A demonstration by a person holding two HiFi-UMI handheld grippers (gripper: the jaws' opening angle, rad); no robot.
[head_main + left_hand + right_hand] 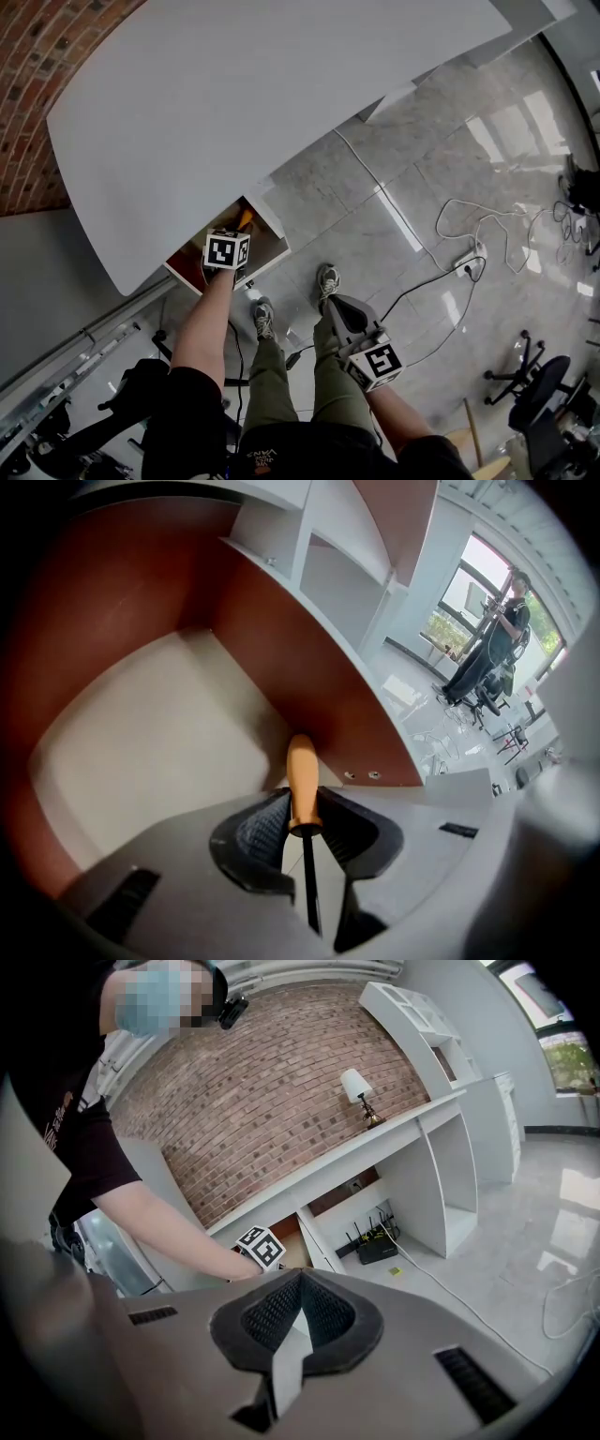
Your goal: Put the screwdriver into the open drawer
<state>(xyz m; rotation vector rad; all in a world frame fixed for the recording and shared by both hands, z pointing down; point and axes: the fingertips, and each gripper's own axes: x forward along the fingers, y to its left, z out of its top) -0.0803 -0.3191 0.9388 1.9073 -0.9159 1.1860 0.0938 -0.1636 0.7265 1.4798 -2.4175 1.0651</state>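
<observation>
Orange-handled screwdriver sits clamped in your left gripper over the open drawer. Your right gripper hangs closed and empty. Released this high, the screwdriver could bounce out.

Screwdriver tip behind hand-held gripper

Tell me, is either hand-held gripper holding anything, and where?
The left hand-held gripper holds the screwdriver where handle meets shaft; the right hand-held gripper holds nothing.
</observation>
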